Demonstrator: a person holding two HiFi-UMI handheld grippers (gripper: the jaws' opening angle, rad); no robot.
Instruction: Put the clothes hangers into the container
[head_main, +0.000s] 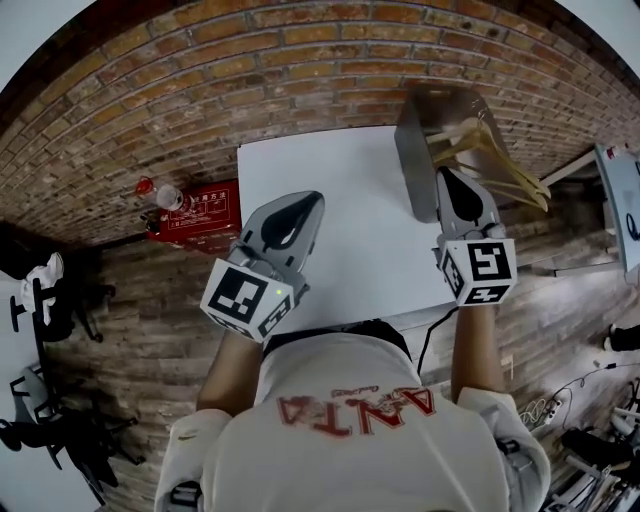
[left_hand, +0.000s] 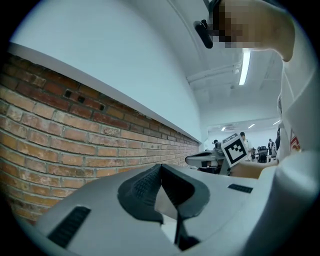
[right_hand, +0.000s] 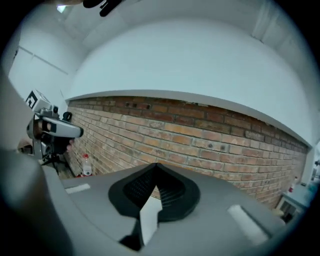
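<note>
Both my left gripper (head_main: 300, 205) and right gripper (head_main: 447, 178) are pressed together, holding nothing. The hangers (head_main: 490, 150) sit in the container (head_main: 415, 150) at the table's (head_main: 330, 190) 1 o'clock, poking past its rim. My right gripper, just beside them, could snag one and drag it out.

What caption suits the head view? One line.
Left hand-held gripper and right hand-held gripper shut, empty above table; wooden hangers in grey container.

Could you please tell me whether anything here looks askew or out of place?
The hangers poke out of the container at the table's far right corner, tilted over its rim instead of lying fully inside. Nothing else stands out.
</note>
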